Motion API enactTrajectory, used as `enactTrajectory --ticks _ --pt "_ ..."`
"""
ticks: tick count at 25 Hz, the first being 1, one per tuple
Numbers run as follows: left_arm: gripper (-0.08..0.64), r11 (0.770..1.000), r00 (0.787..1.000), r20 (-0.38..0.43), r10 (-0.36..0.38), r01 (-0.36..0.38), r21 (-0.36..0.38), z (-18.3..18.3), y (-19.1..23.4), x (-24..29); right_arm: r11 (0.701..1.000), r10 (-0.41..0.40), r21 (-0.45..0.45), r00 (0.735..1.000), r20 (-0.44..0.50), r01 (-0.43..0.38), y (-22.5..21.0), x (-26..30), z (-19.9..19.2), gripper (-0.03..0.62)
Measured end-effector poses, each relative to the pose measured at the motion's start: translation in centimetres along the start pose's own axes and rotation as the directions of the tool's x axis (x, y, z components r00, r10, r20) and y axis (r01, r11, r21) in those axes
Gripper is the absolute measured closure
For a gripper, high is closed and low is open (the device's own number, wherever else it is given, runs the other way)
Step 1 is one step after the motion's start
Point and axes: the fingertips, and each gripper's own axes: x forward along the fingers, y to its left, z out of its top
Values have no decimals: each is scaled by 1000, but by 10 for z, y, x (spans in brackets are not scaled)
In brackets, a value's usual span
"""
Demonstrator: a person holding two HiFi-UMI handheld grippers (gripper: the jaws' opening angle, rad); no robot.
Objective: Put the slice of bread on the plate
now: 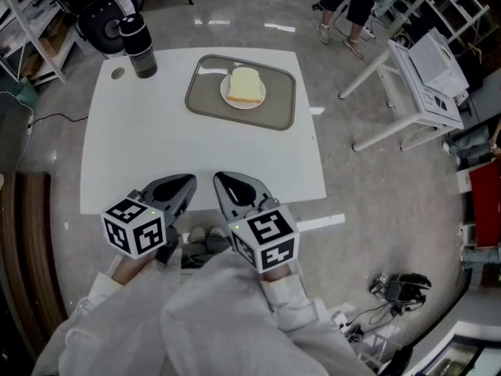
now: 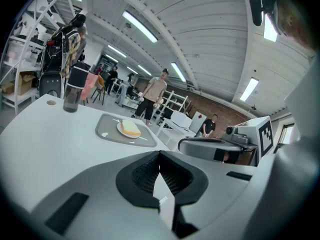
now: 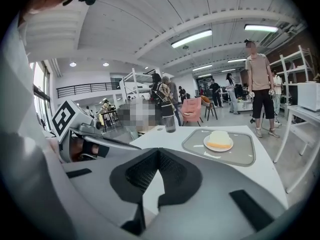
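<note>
A slice of bread [image 1: 244,84] lies on a small white plate [image 1: 227,96], which sits on a grey tray [image 1: 205,100] at the far side of the white table [image 1: 172,147]. The bread [image 2: 131,128] shows well ahead in the left gripper view, and the bread [image 3: 219,138] likewise in the right gripper view. My left gripper [image 1: 188,181] and right gripper [image 1: 221,179] hover side by side over the table's near edge, far from the tray. Both are shut, with nothing between the jaws.
A dark tumbler [image 1: 138,45] stands at the table's far left corner, beside a small round hole [image 1: 117,73]. A white rack [image 1: 427,77] stands to the right of the table. People [image 1: 352,6] stand beyond the table. Cables [image 1: 399,288] lie on the floor at lower right.
</note>
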Motion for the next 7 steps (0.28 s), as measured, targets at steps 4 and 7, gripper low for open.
enactTrajectory --ticks 4,7 --pt "551 1000 1000 -5 0 0 0 1 1 1 1000 1 -3 1000 -2 -1 -1 1 2 578" --pt "551 1000 1000 -12 6 -5 10 0 2 1 1000 0 -4 1000 -4 0 -3 2 3 578"
